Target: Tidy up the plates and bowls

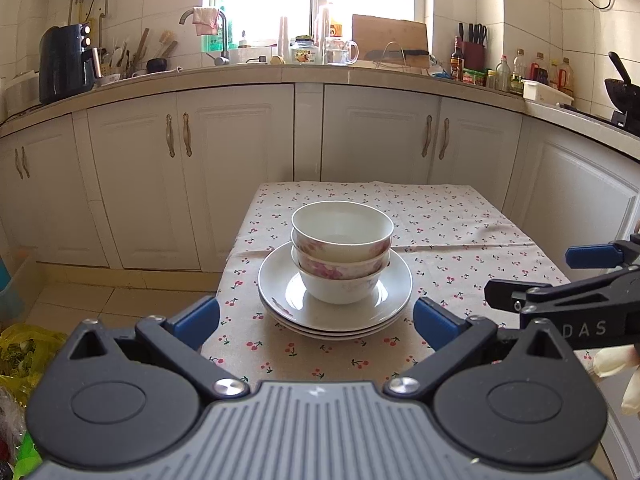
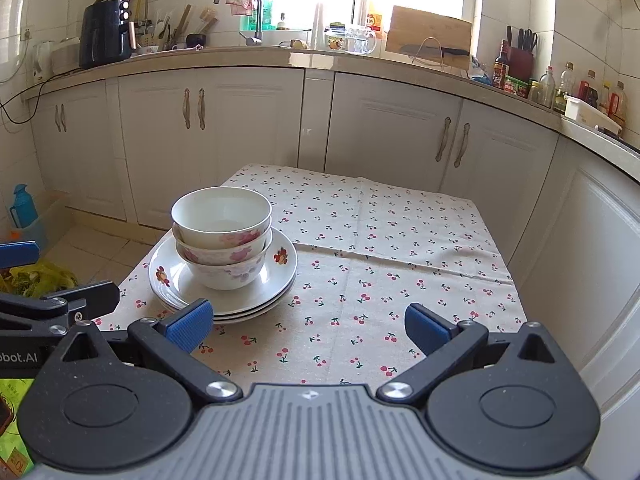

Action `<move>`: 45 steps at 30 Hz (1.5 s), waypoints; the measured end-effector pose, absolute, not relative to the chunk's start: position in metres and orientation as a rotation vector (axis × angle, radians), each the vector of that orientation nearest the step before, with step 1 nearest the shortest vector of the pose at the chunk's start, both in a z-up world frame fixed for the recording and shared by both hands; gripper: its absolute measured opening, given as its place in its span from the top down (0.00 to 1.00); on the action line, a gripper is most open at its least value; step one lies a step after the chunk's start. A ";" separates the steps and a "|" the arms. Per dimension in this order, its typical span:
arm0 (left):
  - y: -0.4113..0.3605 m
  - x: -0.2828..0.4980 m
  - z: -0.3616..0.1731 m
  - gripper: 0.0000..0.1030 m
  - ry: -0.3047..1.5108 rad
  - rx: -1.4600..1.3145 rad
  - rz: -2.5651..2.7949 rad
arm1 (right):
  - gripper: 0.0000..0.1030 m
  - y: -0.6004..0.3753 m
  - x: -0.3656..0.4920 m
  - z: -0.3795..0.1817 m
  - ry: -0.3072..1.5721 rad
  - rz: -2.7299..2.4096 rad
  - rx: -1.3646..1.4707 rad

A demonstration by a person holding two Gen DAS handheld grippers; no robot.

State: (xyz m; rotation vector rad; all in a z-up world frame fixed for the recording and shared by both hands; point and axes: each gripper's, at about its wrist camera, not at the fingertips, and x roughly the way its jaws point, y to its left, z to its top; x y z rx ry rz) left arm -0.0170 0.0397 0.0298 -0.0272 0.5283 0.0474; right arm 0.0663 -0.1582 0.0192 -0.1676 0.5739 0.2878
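Observation:
Three nested white bowls with pink flowers (image 1: 342,248) stand on a stack of three white plates (image 1: 280,280) on the cherry-print tablecloth (image 1: 460,240). In the right wrist view the bowls (image 2: 222,236) and plates (image 2: 280,264) sit left of centre. My left gripper (image 1: 316,316) is open and empty, just in front of the plates. My right gripper (image 2: 308,324) is open and empty, to the right of the stack; it also shows at the right edge of the left wrist view (image 1: 560,276).
White kitchen cabinets (image 1: 248,176) and a cluttered countertop (image 1: 280,70) stand behind the small table. Cabinets (image 2: 580,248) run close along the table's right side. A yellow bag (image 1: 24,352) lies on the floor at left, near a blue flask (image 2: 22,206).

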 end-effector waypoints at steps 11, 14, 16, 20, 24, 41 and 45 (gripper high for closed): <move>0.039 -0.015 0.030 0.01 0.542 -0.030 0.033 | 0.00 -0.157 0.067 0.019 0.577 0.288 -0.171; 0.040 -0.015 0.029 0.01 0.545 -0.033 0.032 | 0.00 -0.157 0.066 0.019 0.573 0.287 -0.172; 0.040 -0.014 0.029 0.01 0.545 -0.032 0.032 | 0.00 -0.158 0.066 0.019 0.573 0.285 -0.172; 0.039 -0.014 0.029 0.01 0.545 -0.033 0.032 | 0.00 -0.158 0.066 0.020 0.573 0.284 -0.171; 0.039 -0.014 0.029 0.01 0.548 -0.034 0.034 | 0.00 -0.158 0.066 0.020 0.573 0.279 -0.172; 0.039 -0.012 0.028 0.01 0.556 -0.035 0.034 | 0.00 -0.159 0.068 0.019 0.578 0.276 -0.175; 0.039 -0.010 0.028 0.01 0.560 -0.035 0.035 | 0.00 -0.158 0.070 0.019 0.581 0.273 -0.176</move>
